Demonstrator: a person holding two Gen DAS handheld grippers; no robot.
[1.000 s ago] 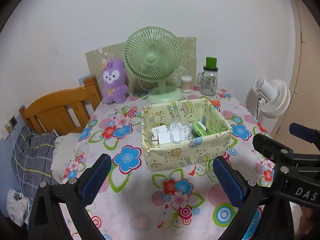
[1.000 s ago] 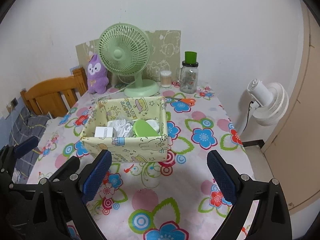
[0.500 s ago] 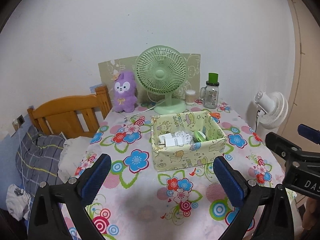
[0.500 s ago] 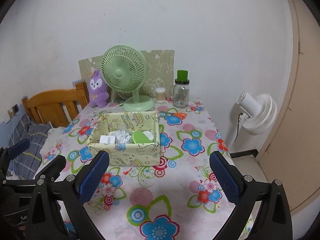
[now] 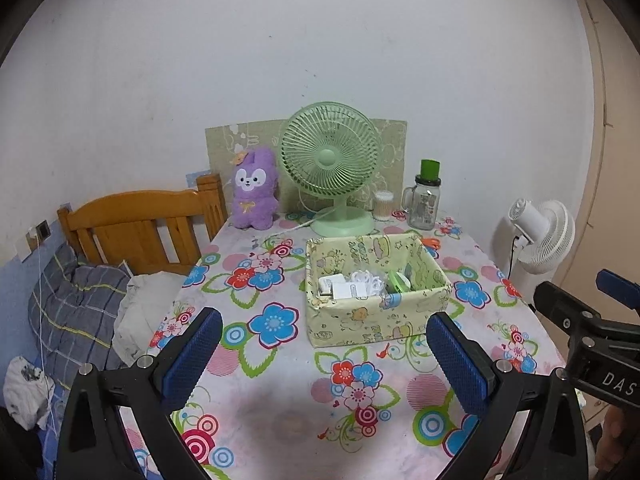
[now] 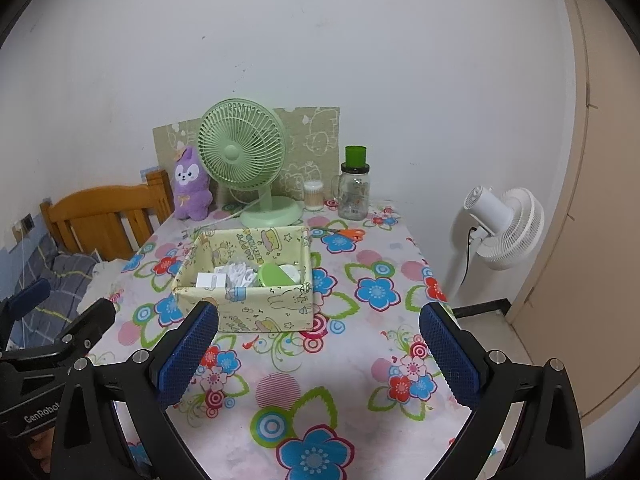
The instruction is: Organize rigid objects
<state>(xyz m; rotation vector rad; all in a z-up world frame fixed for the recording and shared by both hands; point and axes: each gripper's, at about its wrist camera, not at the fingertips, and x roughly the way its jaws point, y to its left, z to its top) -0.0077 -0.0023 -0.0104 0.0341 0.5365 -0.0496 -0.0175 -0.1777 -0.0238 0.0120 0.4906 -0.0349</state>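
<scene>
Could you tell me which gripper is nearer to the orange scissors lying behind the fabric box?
Right, by a modest margin. The orange scissors lie past the box's far right corner, on the right gripper side; the left gripper is further left, jaws open and empty like the right's.

My left gripper (image 5: pixel 322 354) hangs over the near edge of the table, angled down toward it, its two blue-padded fingers (image 5: pixel 192 354) spread wide with nothing between them. My right gripper (image 6: pixel 320 354) sits just beside it on the right, tilted down about the same, jaws wide apart and empty as well. Each one shows at the side of the other's view. Neither touches the table. A bit of my hand (image 5: pixel 612 440) shows at the lower right corner.
</scene>
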